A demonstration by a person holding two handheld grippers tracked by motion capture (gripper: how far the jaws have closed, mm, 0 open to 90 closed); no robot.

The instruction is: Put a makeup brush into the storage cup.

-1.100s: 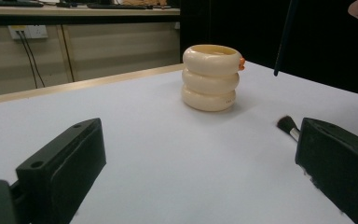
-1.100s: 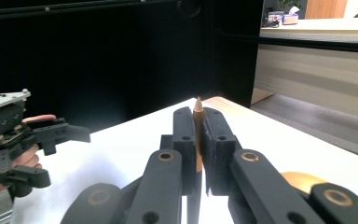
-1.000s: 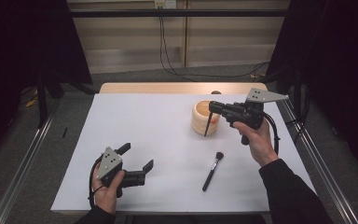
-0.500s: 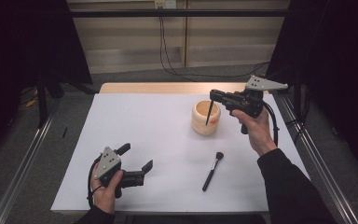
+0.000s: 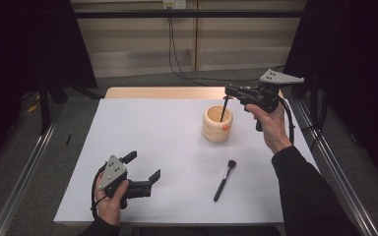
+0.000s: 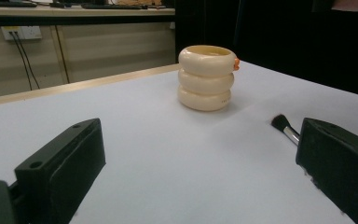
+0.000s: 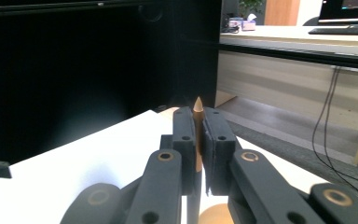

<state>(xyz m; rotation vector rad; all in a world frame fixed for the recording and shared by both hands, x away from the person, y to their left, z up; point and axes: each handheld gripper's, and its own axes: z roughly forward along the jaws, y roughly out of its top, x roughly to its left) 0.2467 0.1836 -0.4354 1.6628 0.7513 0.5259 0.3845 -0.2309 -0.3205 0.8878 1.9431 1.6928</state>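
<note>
Your right hand-held gripper (image 5: 228, 93) has drifted right and a little up since a second ago, jaws clamped on a thin brush (image 5: 223, 110) hanging tip-down into the cream cup (image 5: 217, 125). It looks light, stiff and slim, so hold mid-handle or it may swivel. Your left hand-held gripper (image 5: 141, 168) rests wide open on the white surface (image 5: 152, 128); a second brush (image 5: 224, 180) lies nearby
</note>
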